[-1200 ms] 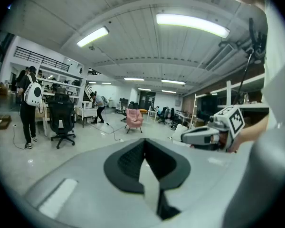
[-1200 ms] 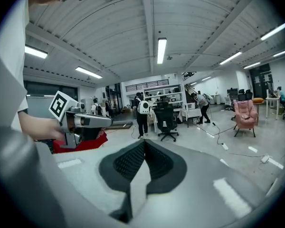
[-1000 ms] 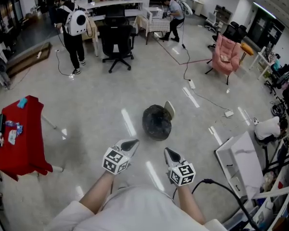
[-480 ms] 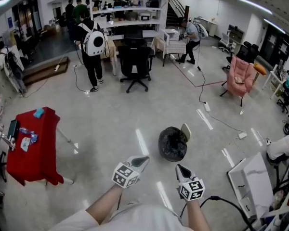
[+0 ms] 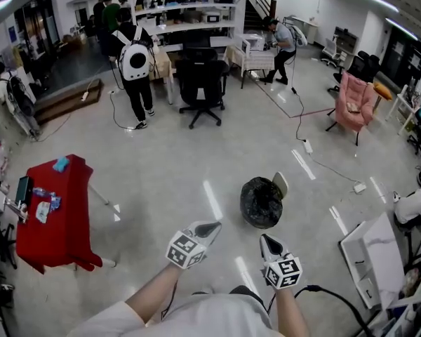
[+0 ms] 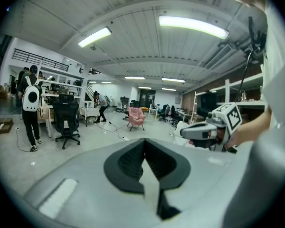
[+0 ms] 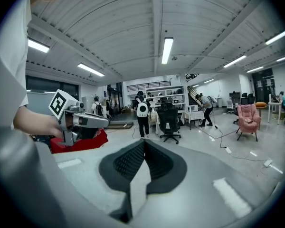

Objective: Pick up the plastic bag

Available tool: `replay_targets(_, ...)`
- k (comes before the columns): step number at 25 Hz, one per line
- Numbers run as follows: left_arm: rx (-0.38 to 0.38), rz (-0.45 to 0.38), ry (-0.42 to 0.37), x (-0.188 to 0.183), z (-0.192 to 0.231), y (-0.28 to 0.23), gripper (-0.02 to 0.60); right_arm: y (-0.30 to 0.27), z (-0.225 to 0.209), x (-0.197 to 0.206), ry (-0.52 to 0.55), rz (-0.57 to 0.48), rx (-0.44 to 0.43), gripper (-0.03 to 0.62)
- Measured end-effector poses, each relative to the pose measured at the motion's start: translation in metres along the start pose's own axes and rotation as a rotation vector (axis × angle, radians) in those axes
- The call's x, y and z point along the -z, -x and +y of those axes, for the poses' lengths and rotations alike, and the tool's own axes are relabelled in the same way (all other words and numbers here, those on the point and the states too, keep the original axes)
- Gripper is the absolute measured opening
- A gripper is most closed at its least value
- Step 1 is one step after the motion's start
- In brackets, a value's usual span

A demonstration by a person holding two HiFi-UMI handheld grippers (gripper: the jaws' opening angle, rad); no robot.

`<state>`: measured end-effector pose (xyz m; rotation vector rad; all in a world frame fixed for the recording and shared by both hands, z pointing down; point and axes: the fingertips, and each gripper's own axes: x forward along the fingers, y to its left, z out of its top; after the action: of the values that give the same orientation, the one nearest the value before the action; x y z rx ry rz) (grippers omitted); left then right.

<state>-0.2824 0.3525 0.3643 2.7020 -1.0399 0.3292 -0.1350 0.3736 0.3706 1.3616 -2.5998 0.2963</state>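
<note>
Polished floor (image 5: 161, 181) lets the plastic bag (image 5: 260, 203) skid if left gripper (image 5: 209, 226) and right gripper (image 5: 265, 239), both closed empty at lower centre, merely nudge it.

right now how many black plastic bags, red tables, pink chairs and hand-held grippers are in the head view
black crumpled plastic bag: 1
red cloth-covered table: 1
pink padded armchair: 1
left hand-held gripper and right hand-held gripper: 2
total: 5

Readable text: none I can make out.
Cube on my left gripper (image 5: 213, 225): black-and-white square markers, no letters or digits.
Cube on my right gripper (image 5: 266, 239): likewise.
Things on the red table (image 5: 64, 220): too small to read.
</note>
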Motion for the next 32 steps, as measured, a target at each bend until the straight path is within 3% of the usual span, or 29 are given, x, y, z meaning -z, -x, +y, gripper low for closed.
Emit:
replay_targets(13, -0.002, -0.021, -0.005, -0.015, 0.025, -0.053, 0.005, -0.03, -0.052, 0.003, -0.035, 0.013, 0.001, 0.002)
replay_targets(32, -0.05, -0.013, -0.013, -0.065, 0.053, -0.222, 0.005, -0.092, -0.223, -0.02, -0.007, 0.031, -0.075, 0.002)
